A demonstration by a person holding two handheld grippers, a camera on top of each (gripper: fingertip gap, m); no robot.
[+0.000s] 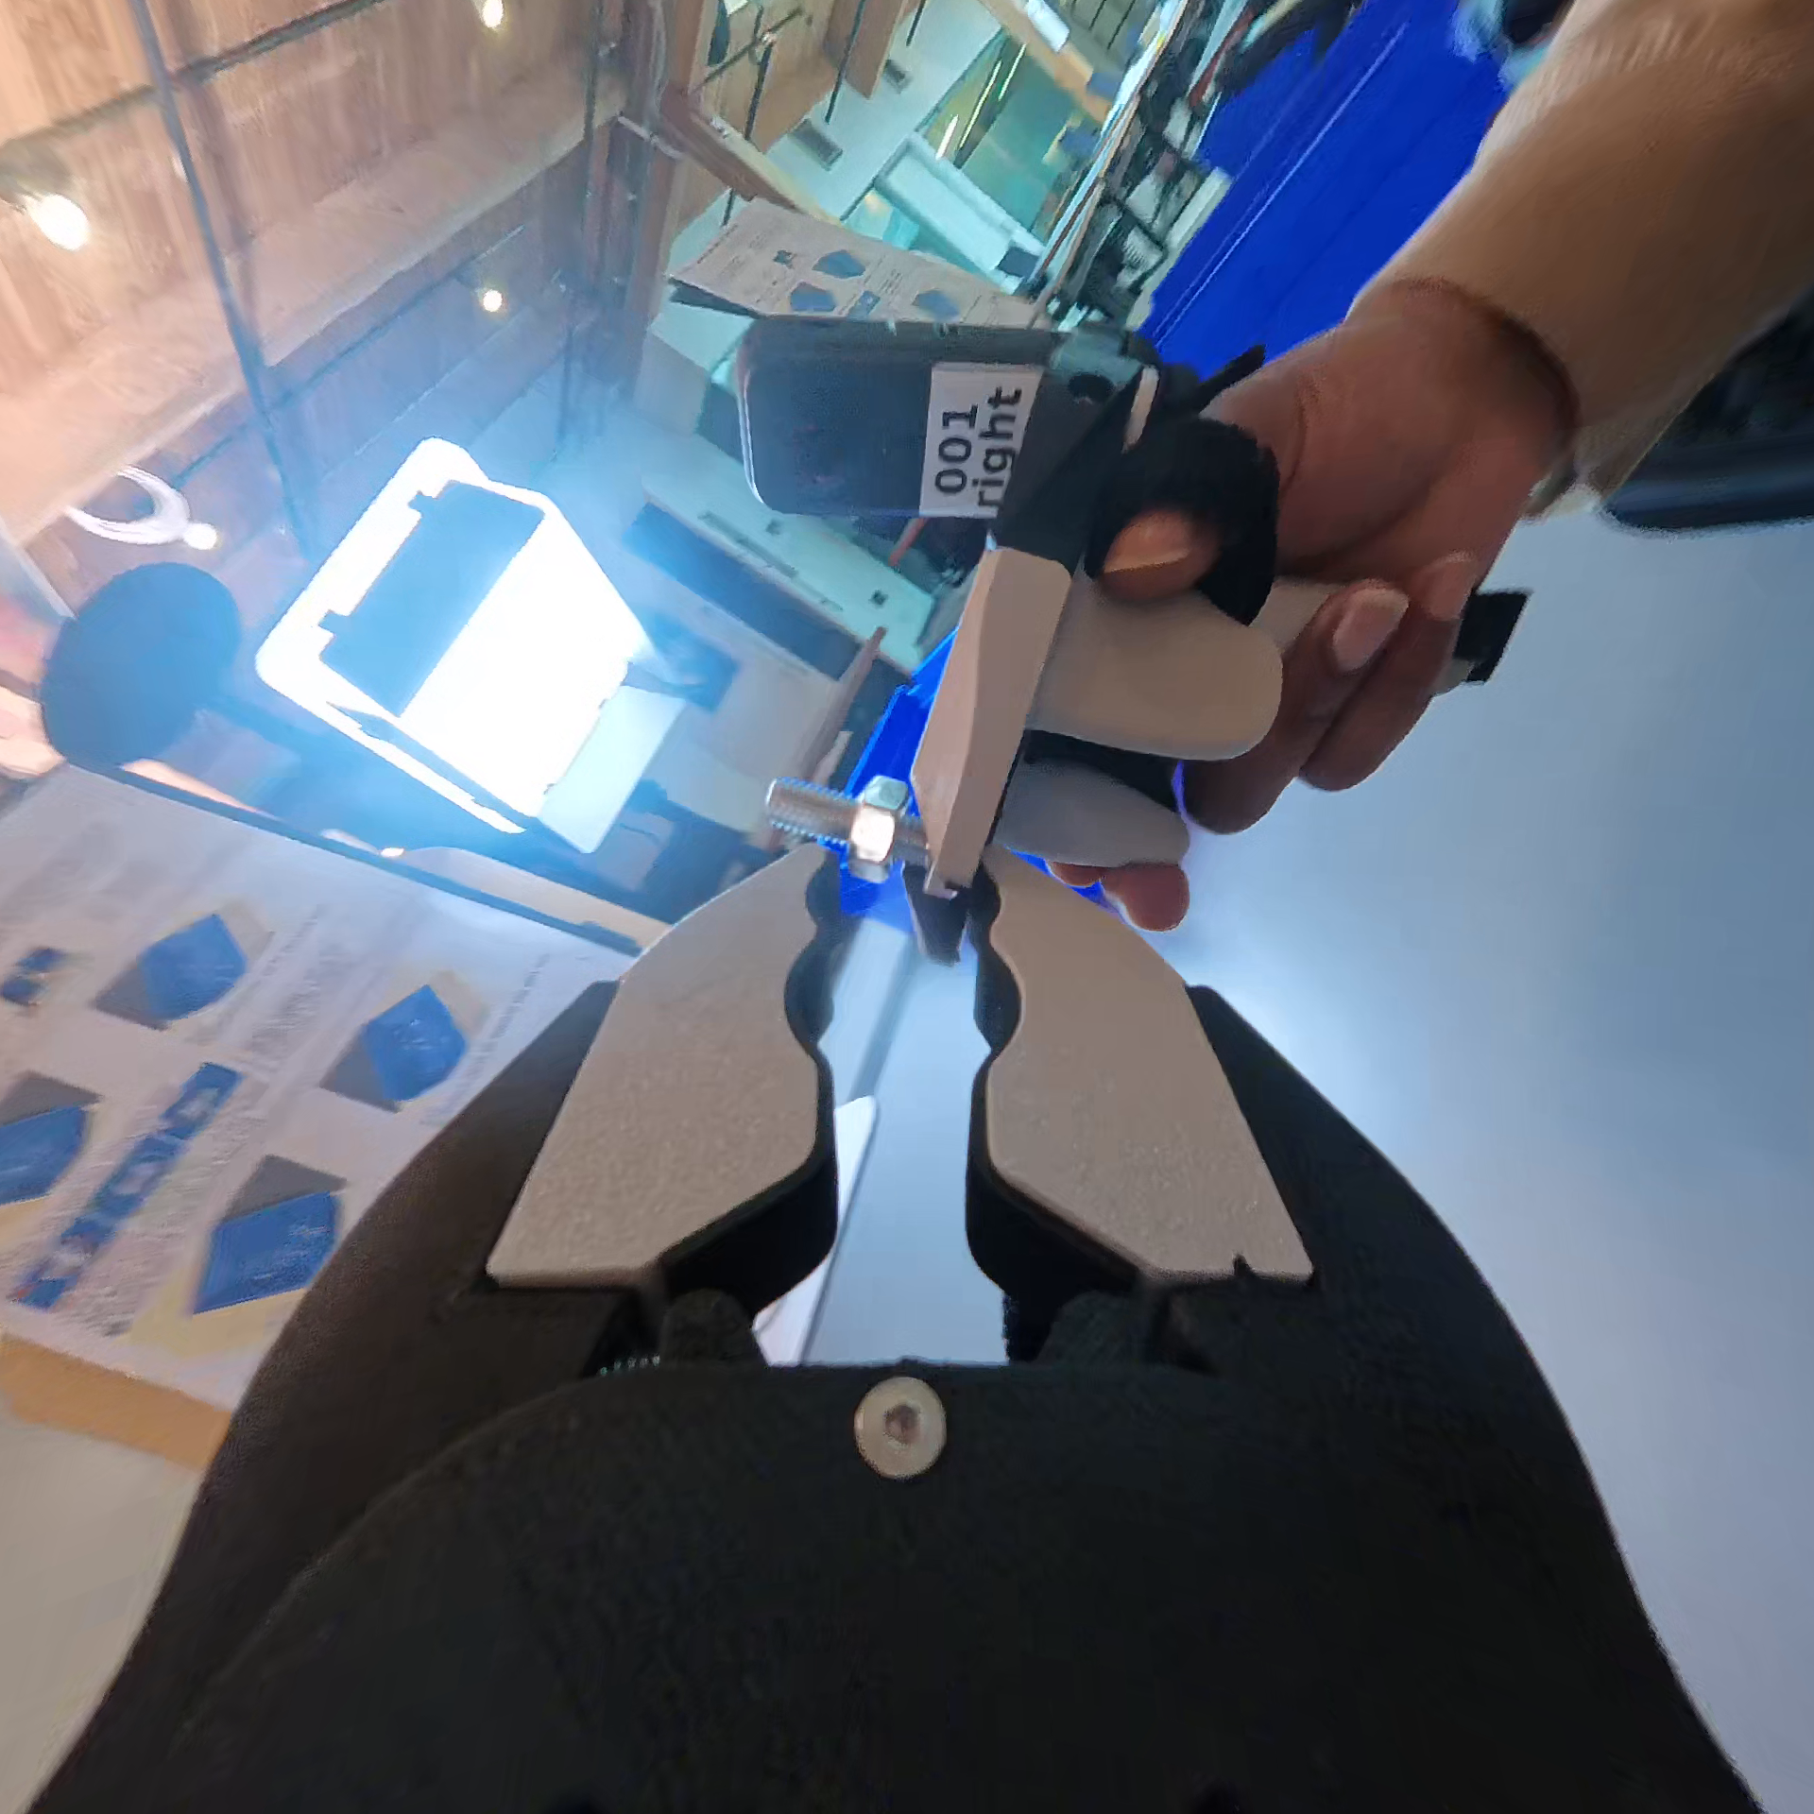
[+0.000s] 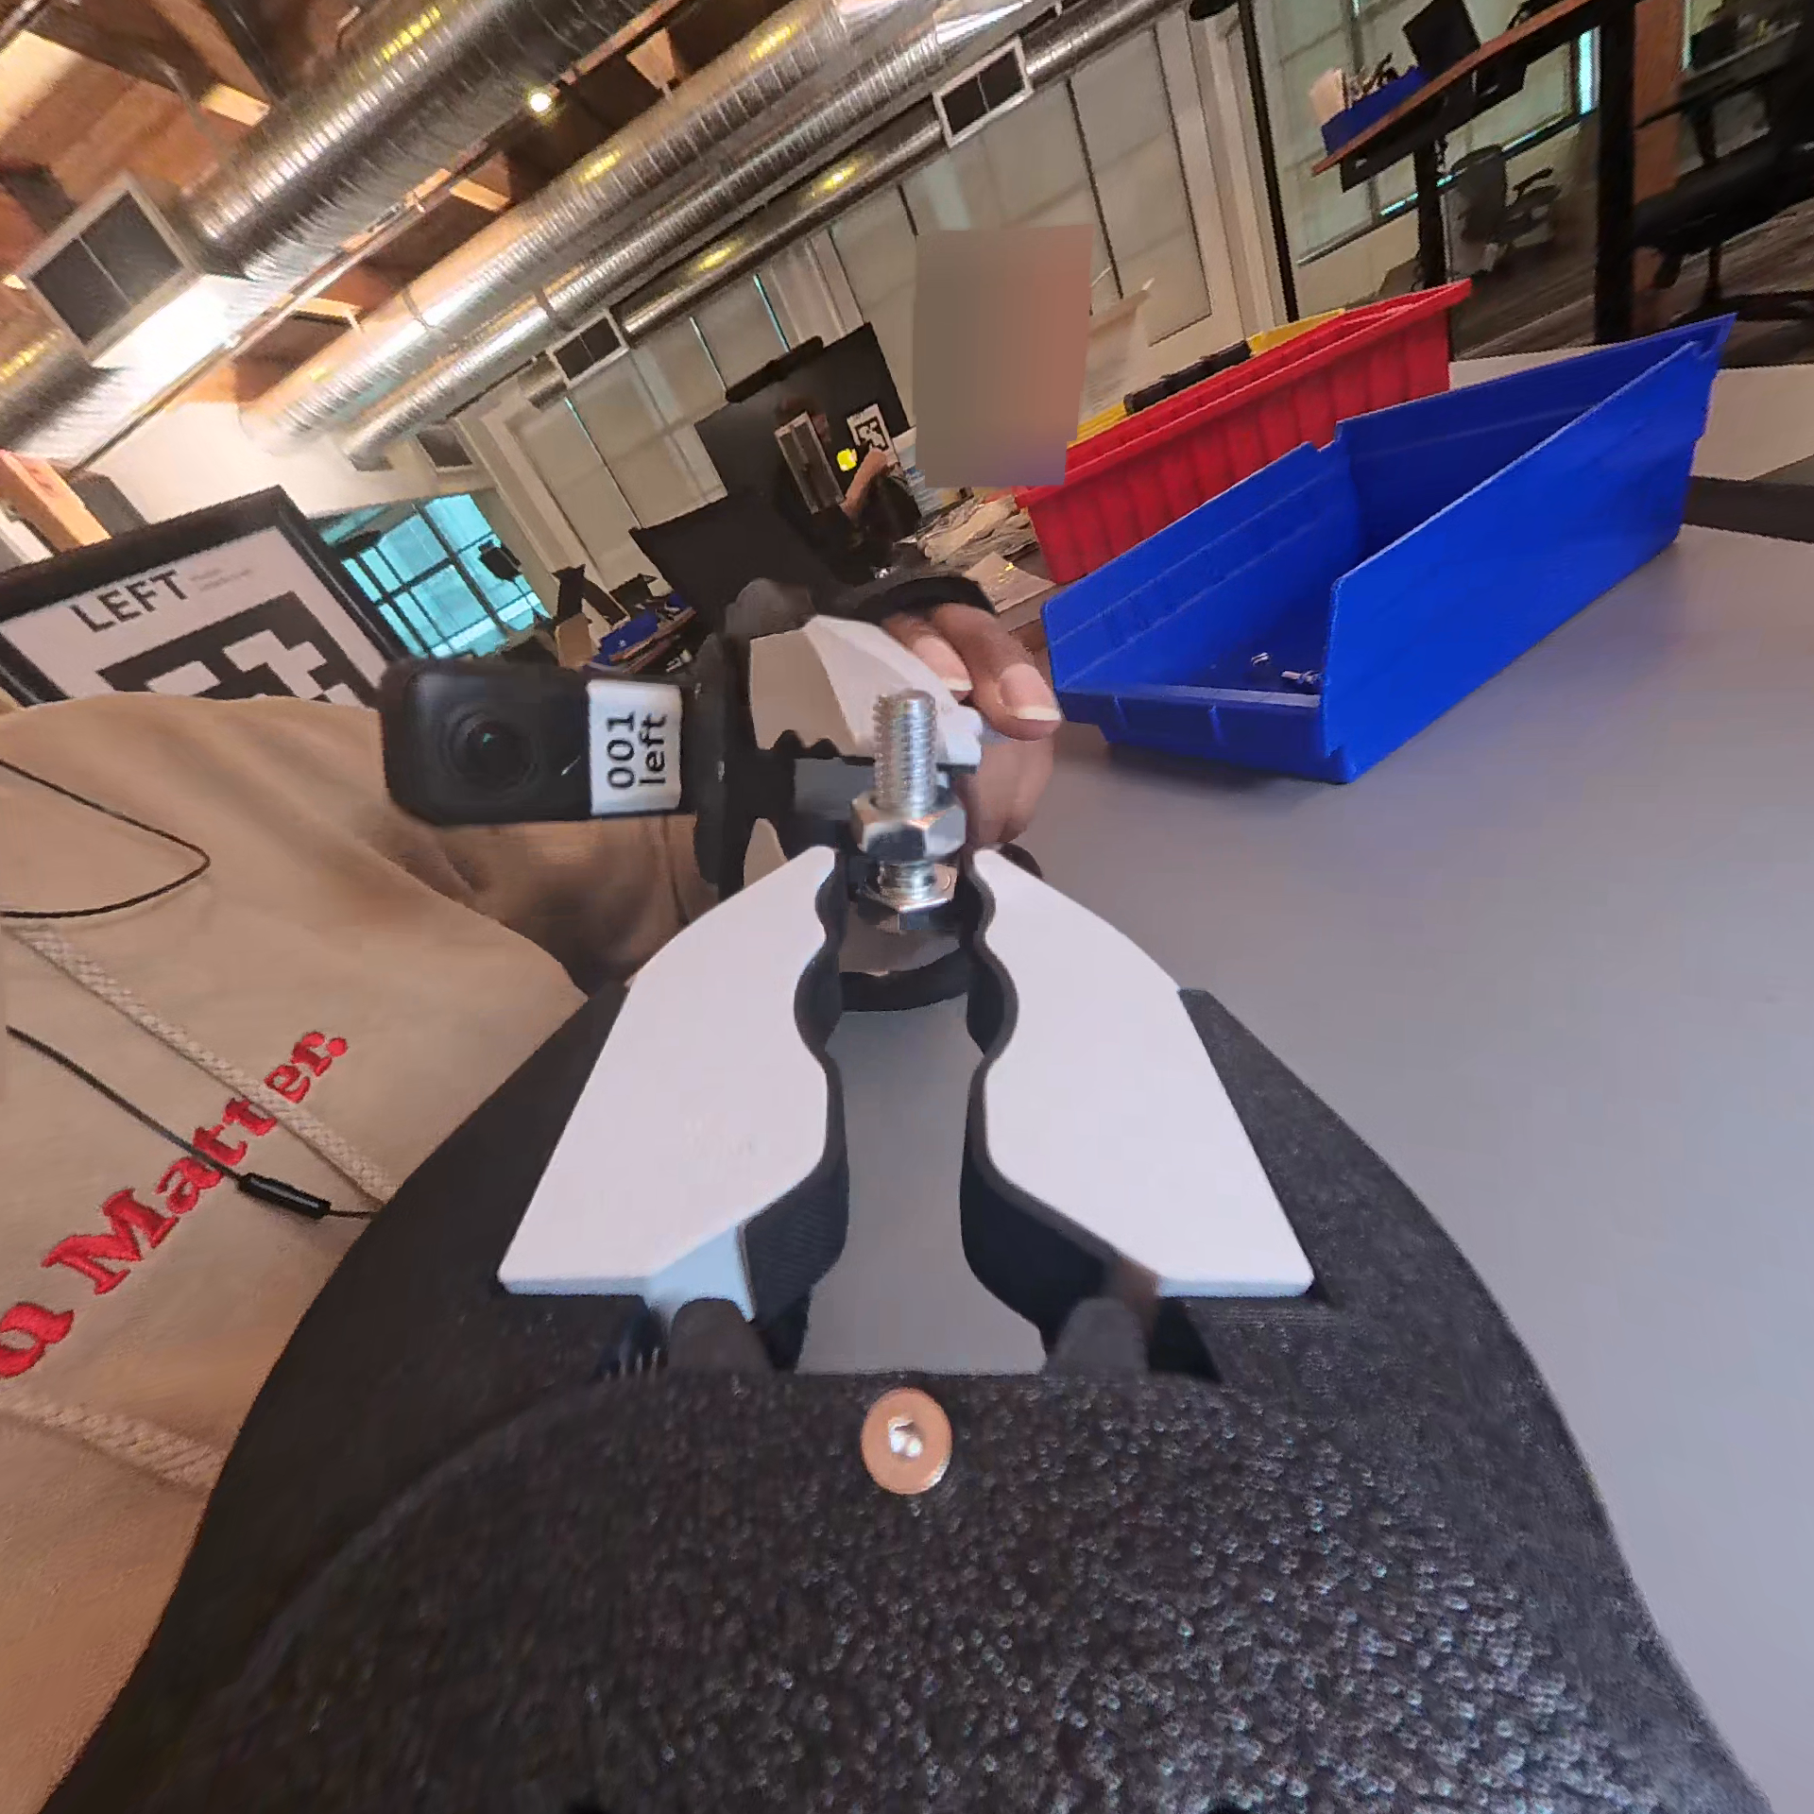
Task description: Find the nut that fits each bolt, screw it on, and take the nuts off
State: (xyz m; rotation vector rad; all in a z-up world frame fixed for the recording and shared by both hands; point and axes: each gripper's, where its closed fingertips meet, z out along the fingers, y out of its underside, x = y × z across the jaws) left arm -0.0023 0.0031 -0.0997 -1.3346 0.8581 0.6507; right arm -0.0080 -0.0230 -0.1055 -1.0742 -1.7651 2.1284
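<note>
The right tool (image 2: 903, 903) is closed on the head of a bolt (image 2: 905, 736). Its two white fingertips pinch the head from either side, and the threaded shank stands up out of them. A hex nut (image 2: 898, 823) sits on the thread a little above the head, with bare thread showing both between nut and head and above the nut to the bolt's end.

The left tool (image 1: 898, 874) comes at the bolt from the side. In its own view the bolt lies crosswise, just past the fingertips, and the nut is just beside the left-hand tip. The right tool's fingers, seen edge-on, fill the space by the other tip. The left tool's fingers stand partly apart. I cannot tell whether they clamp the nut or only sit next to it. From the right wrist view they are stacked behind the thread and the nut, and any contact is hidden.

A hand (image 1: 1374, 550) grips the right tool's handle, and another hand (image 2: 1001, 726) holds the left tool, with a beige sleeve (image 2: 196, 883) beside it.

Bolt and nut are held up above the grey surface (image 2: 1423, 982). On the surface stands a blue bin (image 2: 1423, 628) with a few small metal parts (image 2: 1286, 672) in it, and a red bin (image 2: 1227, 452) stands just behind it
</note>
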